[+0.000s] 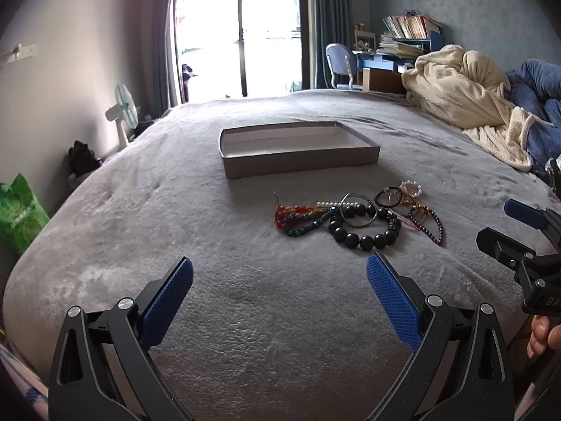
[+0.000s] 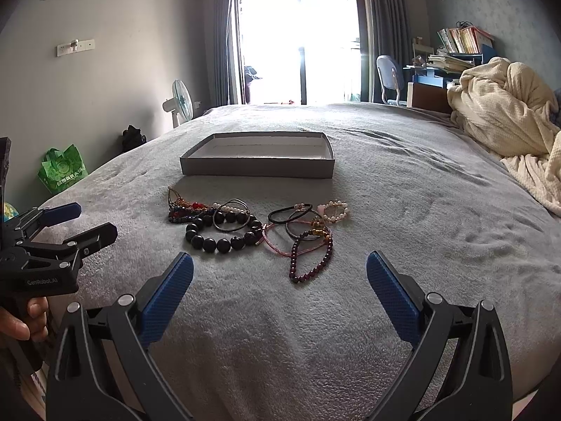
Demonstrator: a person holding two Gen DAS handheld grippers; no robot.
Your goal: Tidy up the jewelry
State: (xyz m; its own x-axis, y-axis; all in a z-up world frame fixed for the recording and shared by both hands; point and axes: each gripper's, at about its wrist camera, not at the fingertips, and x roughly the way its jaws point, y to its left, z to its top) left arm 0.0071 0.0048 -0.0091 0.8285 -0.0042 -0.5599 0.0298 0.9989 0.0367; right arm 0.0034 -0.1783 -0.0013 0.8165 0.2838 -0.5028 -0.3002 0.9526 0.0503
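Observation:
A pile of jewelry lies on the grey bed: a black bead bracelet (image 1: 364, 233) (image 2: 221, 235), a red and blue bead strand (image 1: 298, 215) (image 2: 186, 210), a dark purple bead bracelet (image 1: 433, 222) (image 2: 310, 263), black hair ties (image 1: 387, 196) (image 2: 289, 214) and a pearl ring piece (image 1: 412, 187) (image 2: 336, 210). An empty shallow grey box (image 1: 298, 165) (image 2: 257, 168) sits behind the pile. My left gripper (image 1: 280, 277) (image 2: 79, 219) is open and empty, in front of the pile and to its left. My right gripper (image 2: 280, 273) (image 1: 501, 221) is open and empty, just in front of the pile.
The grey blanket covers the bed (image 1: 210, 245) (image 2: 420, 228). A cream blanket heap (image 1: 463, 87) (image 2: 501, 115) lies at the right. A fan (image 1: 122, 112) (image 2: 180, 101) and a green bag (image 1: 17, 214) (image 2: 63, 168) stand off the left edge.

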